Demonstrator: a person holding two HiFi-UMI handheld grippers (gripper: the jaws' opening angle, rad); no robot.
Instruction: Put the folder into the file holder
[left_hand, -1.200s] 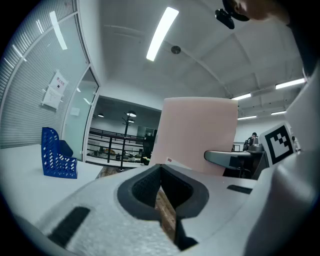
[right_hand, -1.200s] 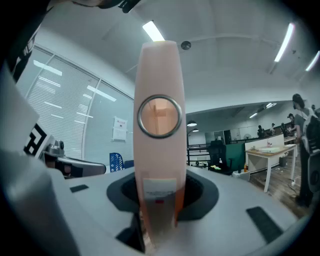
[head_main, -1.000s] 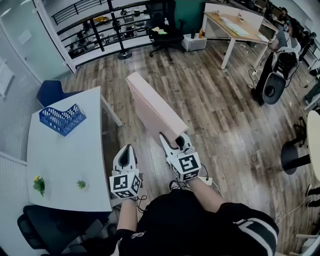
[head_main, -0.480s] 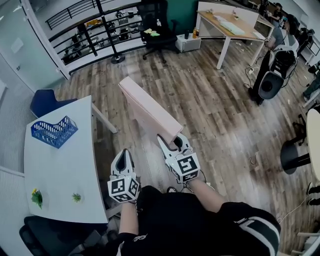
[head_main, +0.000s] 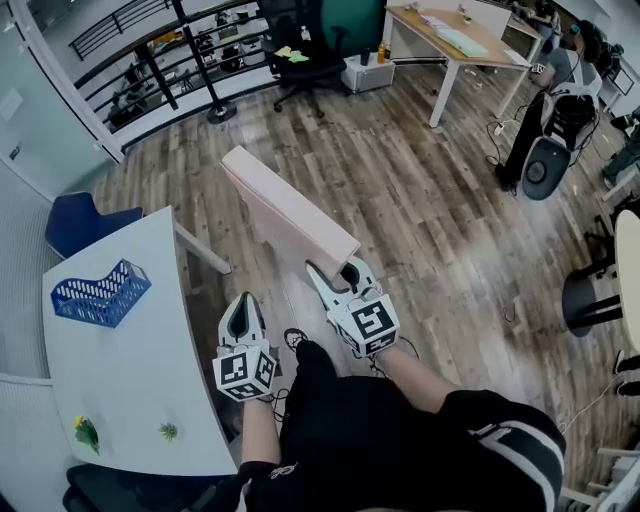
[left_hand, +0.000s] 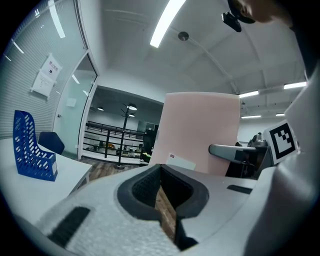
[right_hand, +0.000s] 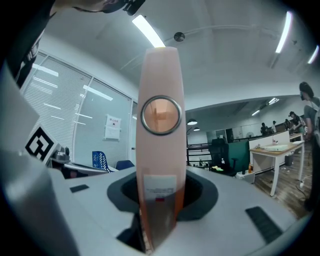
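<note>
A pink folder (head_main: 285, 210) juts forward over the wood floor, held at its near end by my right gripper (head_main: 335, 270), which is shut on it. In the right gripper view the folder's spine (right_hand: 160, 150), with a metal ring hole and a white label, stands upright between the pads. My left gripper (head_main: 243, 315) hovers beside it with its jaws shut and nothing in them. The blue mesh file holder (head_main: 98, 292) stands on the white table (head_main: 130, 380) to the left, apart from both grippers. It also shows as the blue file holder (left_hand: 31, 147) at the left of the left gripper view.
A blue chair (head_main: 75, 222) stands behind the table. Two small green plants (head_main: 86, 432) sit at the table's near end. Farther off are a black office chair (head_main: 300, 50), a wooden desk (head_main: 455, 45) and a railing (head_main: 150, 75). A dark round stool (head_main: 590, 300) is at the right.
The view has shifted: the table and file holder now sit lower and farther left in the picture. The folder stays in the right gripper, and both grippers hold their pose.
</note>
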